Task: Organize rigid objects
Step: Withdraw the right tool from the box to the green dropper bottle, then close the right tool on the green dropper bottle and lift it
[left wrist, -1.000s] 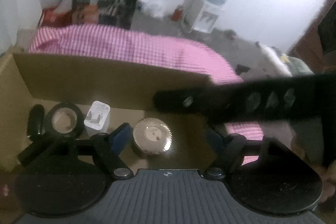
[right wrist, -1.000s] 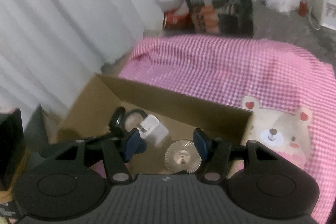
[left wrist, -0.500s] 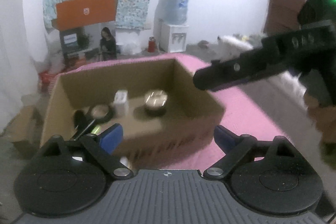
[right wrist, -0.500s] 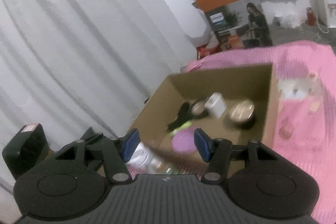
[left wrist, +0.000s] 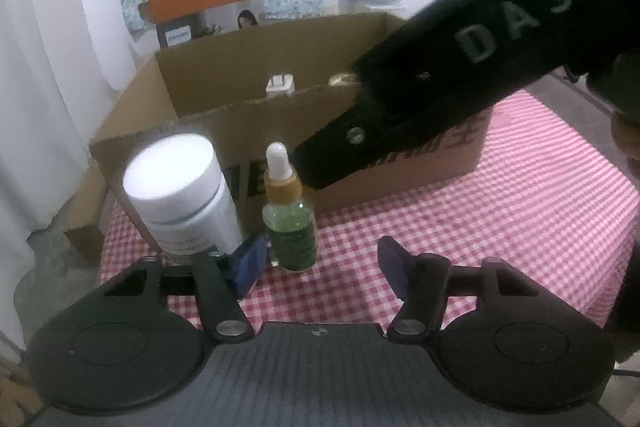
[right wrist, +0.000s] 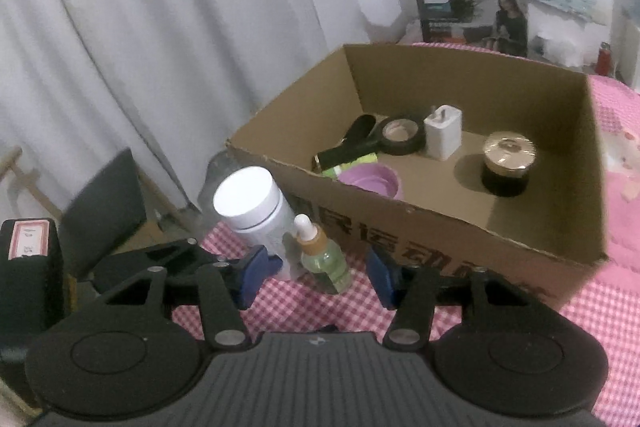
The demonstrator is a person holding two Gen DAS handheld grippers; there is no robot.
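The dropper bottle [left wrist: 290, 227] stands upright on the checked cloth [left wrist: 500, 211], in front of the left tongs [left wrist: 320, 261] and nearer their left finger, whose jaws have just been closing and stand apart on nothing. A white jar [left wrist: 180, 195] sits just left of it, beyond that finger. The box [right wrist: 452, 223] lies behind both, holding a charger [right wrist: 442, 133], tape roll [right wrist: 400, 135], gold-lidded jar [right wrist: 506, 163] and purple bowl [right wrist: 372, 181]. The right tongs [right wrist: 316, 275], also just narrowed, frame the bottle without touching; their dark body crosses the left view.
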